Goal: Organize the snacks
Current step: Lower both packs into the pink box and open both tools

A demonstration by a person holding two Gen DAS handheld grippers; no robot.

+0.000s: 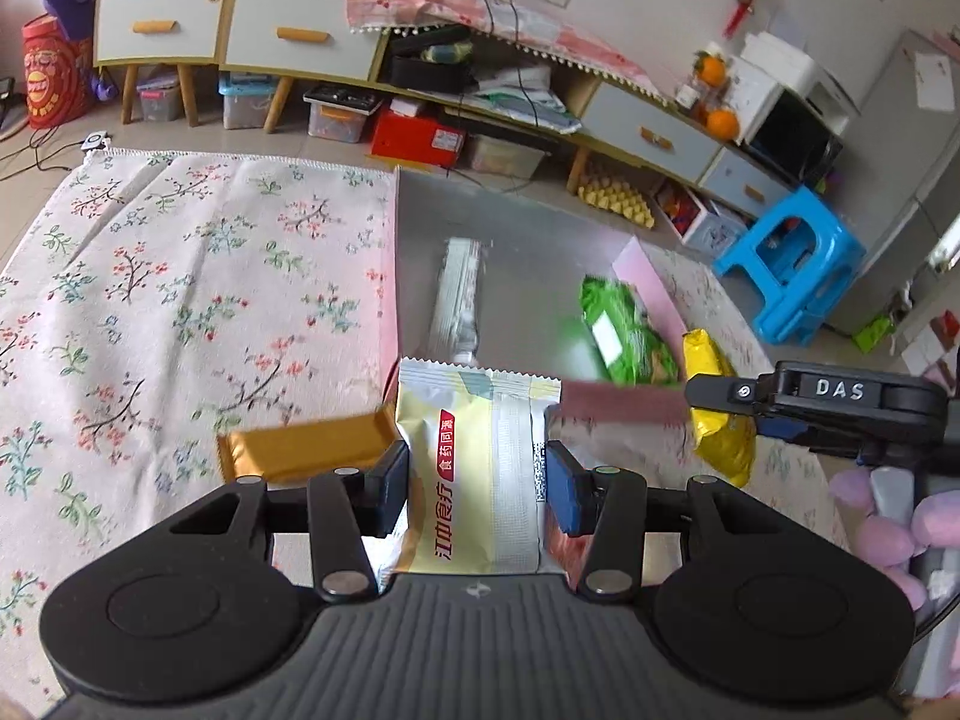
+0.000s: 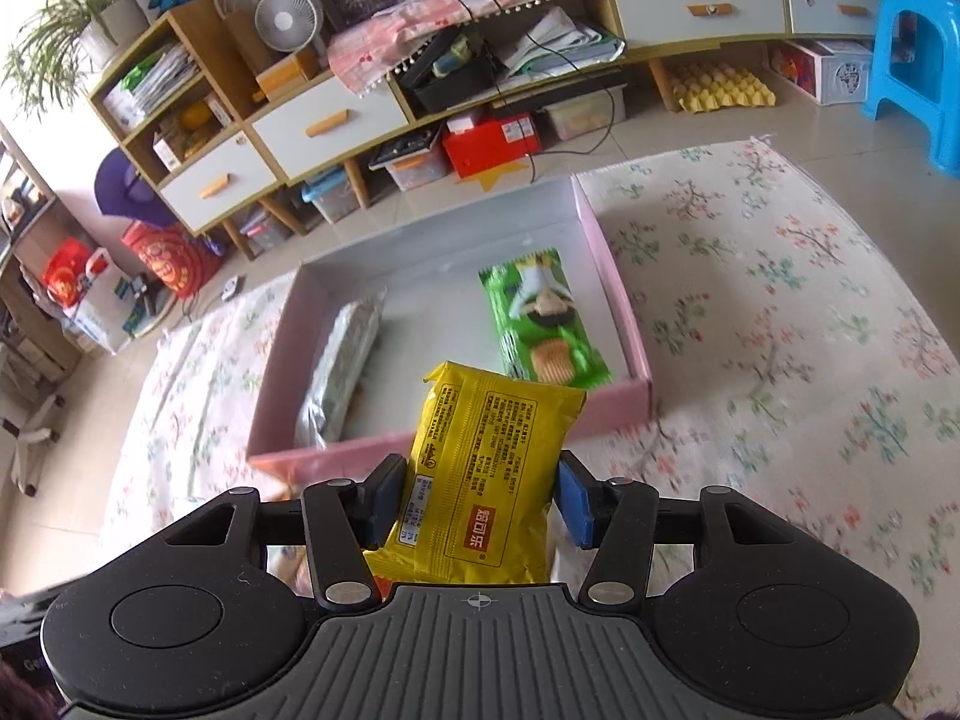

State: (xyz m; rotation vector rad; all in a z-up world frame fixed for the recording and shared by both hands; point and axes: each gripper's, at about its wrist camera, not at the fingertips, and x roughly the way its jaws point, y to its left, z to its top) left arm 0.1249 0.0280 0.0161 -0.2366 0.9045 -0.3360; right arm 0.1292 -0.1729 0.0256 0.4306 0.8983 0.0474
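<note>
My left gripper [image 1: 477, 483] is shut on a pale yellow and white snack packet [image 1: 474, 468], held above the near edge of the pink box [image 1: 651, 285]. My right gripper [image 2: 477, 495] is shut on a yellow snack packet [image 2: 480, 480], held just in front of the pink box's near wall [image 2: 336, 450]. The yellow packet [image 1: 717, 420] and the right gripper's black body [image 1: 840, 396] also show in the left wrist view. Inside the box lie a silver packet [image 2: 345, 369] and a green biscuit packet [image 2: 540, 324]. A gold bar [image 1: 300, 444] lies on the rug left of the left gripper.
The box sits on a floral rug [image 2: 780, 330] on the floor. A low cabinet with drawers [image 2: 336, 120] runs along the back, with storage bins and a red box [image 2: 492, 141] under it. A blue stool [image 2: 918, 60] stands at the far right.
</note>
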